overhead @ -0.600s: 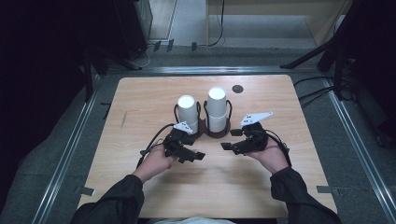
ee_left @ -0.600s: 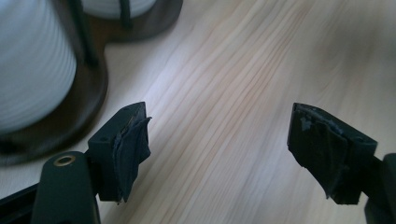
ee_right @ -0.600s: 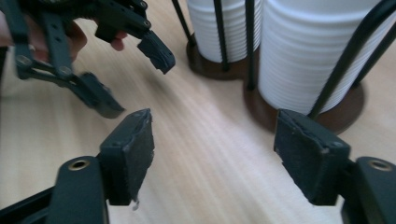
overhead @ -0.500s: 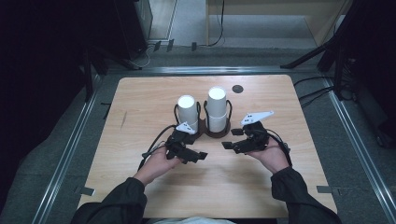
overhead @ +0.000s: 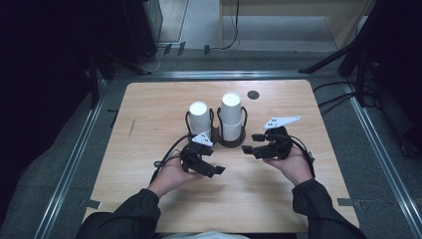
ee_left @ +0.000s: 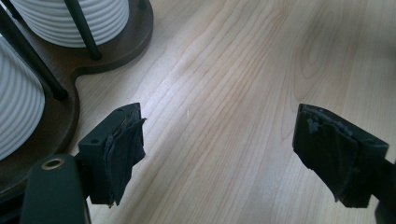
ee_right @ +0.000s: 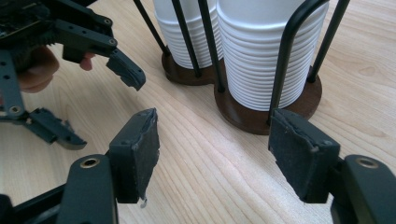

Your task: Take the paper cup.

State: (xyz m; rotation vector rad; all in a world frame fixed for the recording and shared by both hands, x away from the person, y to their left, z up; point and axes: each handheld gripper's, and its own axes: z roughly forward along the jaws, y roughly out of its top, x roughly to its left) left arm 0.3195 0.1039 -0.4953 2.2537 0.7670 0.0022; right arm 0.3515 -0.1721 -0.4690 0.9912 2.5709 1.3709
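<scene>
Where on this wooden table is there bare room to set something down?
The light wooden table is bare along its left side and far corners, apart from a small dark round disc. The near edge between the sleeves is free too. It is crowded mid-table: two stacks of white ribbed paper cups in a dark wire holder, both grippers close beside.

Overhead view plus two close low views — shared cup rack [overhead: 219,130].

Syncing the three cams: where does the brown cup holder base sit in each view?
High view: base at table centre, just beyond both hands.
Left gripper view: base in the upper-left corner, beside the left jaw.
Right gripper view: base upper middle, past the jaws.
Shared landmark: ribbed white cups behind black rods.
</scene>
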